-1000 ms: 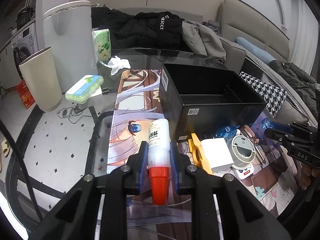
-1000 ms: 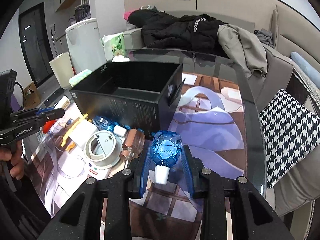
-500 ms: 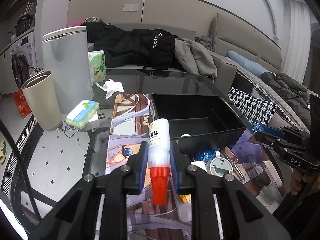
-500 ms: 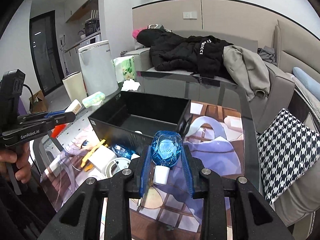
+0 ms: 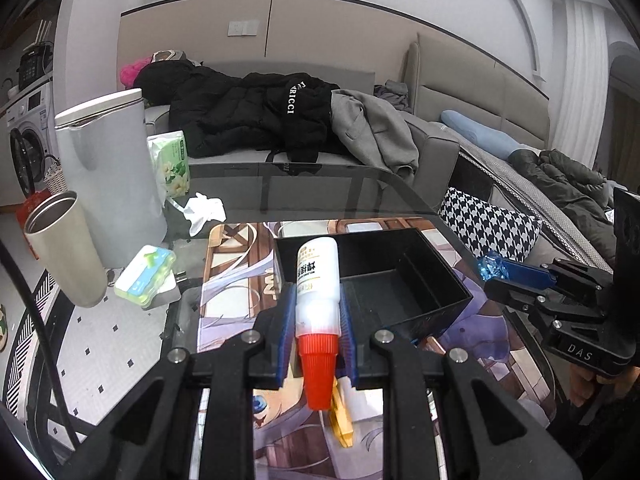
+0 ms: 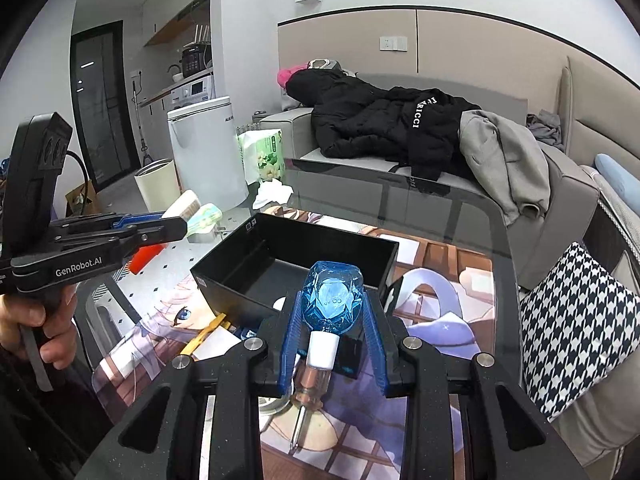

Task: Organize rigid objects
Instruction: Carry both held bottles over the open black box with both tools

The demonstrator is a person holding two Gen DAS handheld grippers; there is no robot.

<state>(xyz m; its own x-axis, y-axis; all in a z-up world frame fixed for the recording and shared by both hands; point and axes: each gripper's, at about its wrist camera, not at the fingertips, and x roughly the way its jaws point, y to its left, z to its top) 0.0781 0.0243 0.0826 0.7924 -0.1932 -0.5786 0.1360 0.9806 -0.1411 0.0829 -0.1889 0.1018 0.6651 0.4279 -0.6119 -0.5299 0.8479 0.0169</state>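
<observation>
1. Left gripper (image 5: 318,322): jaws narrow, clamped on the glue bottle (image 5: 318,284) at its lower body, just above the red cap (image 5: 319,372). Cap points back toward the camera, base points forward.
2. Glue bottle: white plastic, likely light and a bit squeezable. The mid-body grip looks sound; a harder pinch could dent the wall. The label may be slick.
3. Right gripper (image 6: 331,322): jaws narrow, pads on both flanks of the blue bottle (image 6: 332,304), a faceted gem shape with a white neck (image 6: 323,351) toward the camera.
4. Blue bottle: looks like glass or hard plastic, so stiff and possibly fragile. The sloped facets give the pads little flat surface; I judge it could twist or slip, so set it down low rather than drop it.
5. Box (image 5: 440,280): black, open-topped, with an inner divider, ahead of and below both pairs of jaws on the desk (image 5: 320,188). A small white item (image 6: 280,302) lies inside.
6. Below the right jaws, on the desk: a screwdriver (image 6: 306,400) and a yellow clip (image 6: 204,336), not yet sorted.
7. Judgement: both items are carried in the air near the box and neither is in it yet.
</observation>
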